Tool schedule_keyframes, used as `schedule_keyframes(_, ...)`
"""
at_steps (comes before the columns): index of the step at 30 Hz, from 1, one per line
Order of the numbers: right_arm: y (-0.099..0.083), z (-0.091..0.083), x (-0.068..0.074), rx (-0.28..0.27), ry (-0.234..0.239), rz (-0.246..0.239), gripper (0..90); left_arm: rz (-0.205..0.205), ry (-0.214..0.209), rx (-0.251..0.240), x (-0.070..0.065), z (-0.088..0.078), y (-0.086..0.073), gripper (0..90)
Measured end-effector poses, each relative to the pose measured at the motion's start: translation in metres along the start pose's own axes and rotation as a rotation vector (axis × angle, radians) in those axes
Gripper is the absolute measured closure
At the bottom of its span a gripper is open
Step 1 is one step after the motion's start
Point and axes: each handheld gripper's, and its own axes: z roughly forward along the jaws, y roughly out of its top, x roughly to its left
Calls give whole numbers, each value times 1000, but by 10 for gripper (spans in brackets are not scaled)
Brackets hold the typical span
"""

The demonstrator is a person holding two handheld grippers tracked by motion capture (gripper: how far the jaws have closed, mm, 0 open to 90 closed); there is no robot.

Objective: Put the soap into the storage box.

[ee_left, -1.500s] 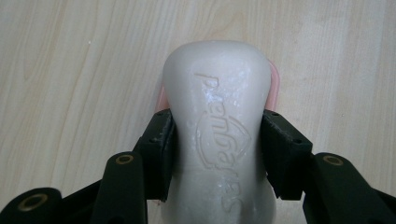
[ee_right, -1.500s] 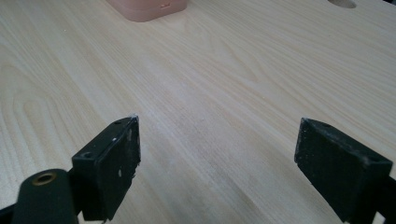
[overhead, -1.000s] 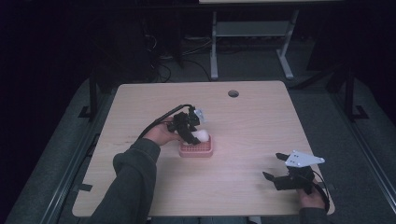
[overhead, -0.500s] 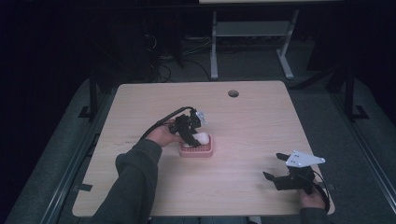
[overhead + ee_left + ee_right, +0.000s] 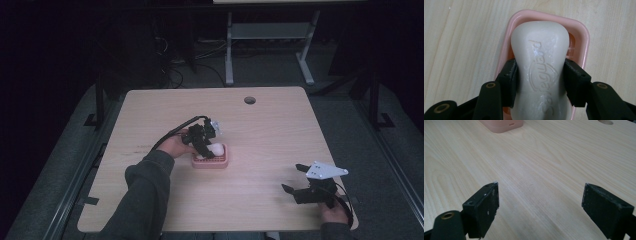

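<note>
Both pads of left tool point(image 5: 540, 82) clamped on soap point(image 5: 541, 62) over pink dish point(image 5: 584, 37), mid-frame; best kept level, centred. Right tool point(image 5: 540, 210) spread apart, lower right, above worktop point(image 5: 280, 130).

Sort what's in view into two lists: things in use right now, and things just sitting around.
In use:
- soap bar, clamped at its waist by the left tool
- pink soap dish beneath the soap
- table carrying the dish

Sitting around:
- right tool, open over bare wood near the table's corner
- cable hole in the tabletop
- white desk frame behind the table
</note>
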Motion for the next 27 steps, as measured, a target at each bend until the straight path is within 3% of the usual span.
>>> schedule_keyframes(27, 0, 1, 1, -2, 5, 7, 136, 5, 0, 27, 0, 7, 1, 494)
